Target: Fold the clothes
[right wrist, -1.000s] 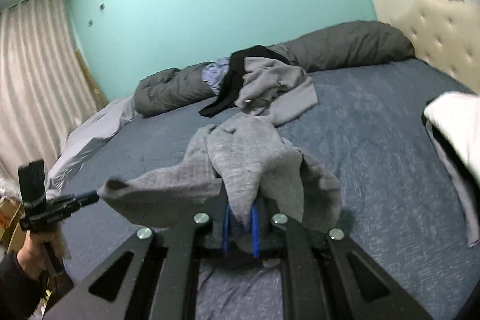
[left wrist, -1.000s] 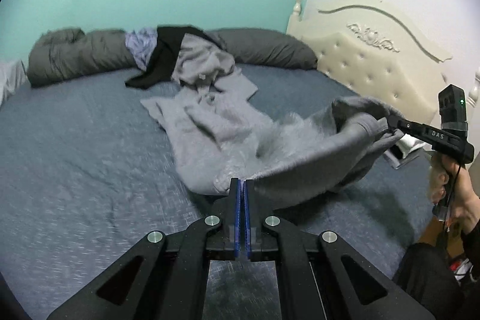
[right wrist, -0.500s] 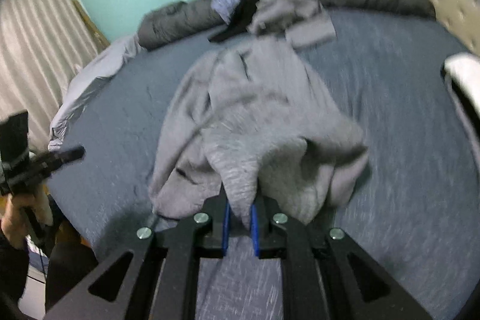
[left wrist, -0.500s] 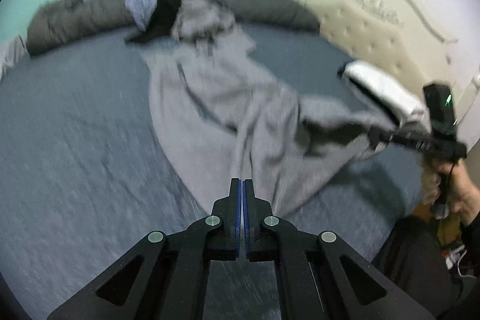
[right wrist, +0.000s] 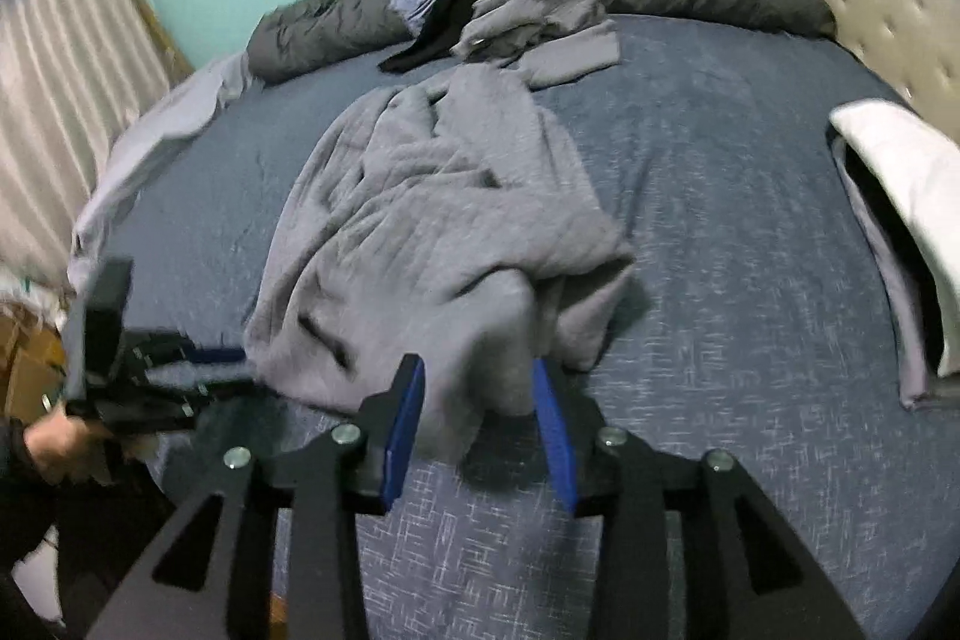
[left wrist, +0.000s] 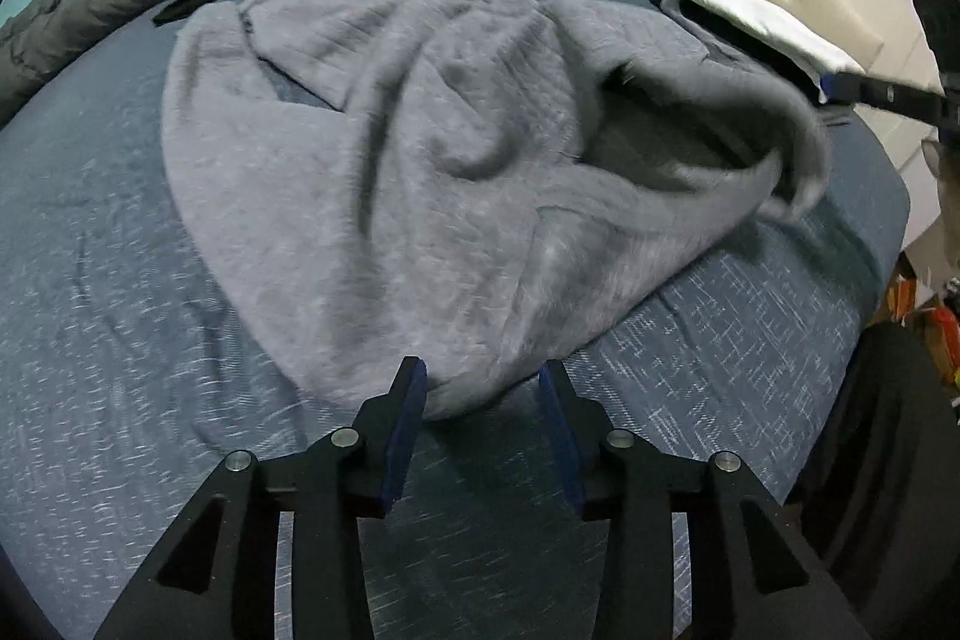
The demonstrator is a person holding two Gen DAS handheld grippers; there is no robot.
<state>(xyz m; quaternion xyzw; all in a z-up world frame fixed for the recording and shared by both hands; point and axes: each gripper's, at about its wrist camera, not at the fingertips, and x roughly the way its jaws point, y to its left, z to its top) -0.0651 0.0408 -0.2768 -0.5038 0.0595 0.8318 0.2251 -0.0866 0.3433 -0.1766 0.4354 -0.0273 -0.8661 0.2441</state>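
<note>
Grey garment [left wrist: 390, 172] lies spread on the bed [left wrist: 108, 340] toward its near edge; left gripper [left wrist: 483, 394] and right gripper [right wrist: 477, 391] have just been opening, cloth loose between released jaws.

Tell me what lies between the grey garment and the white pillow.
Right wrist view: only bare blue bedsheet separates the grey garment from the white pillow.
</note>
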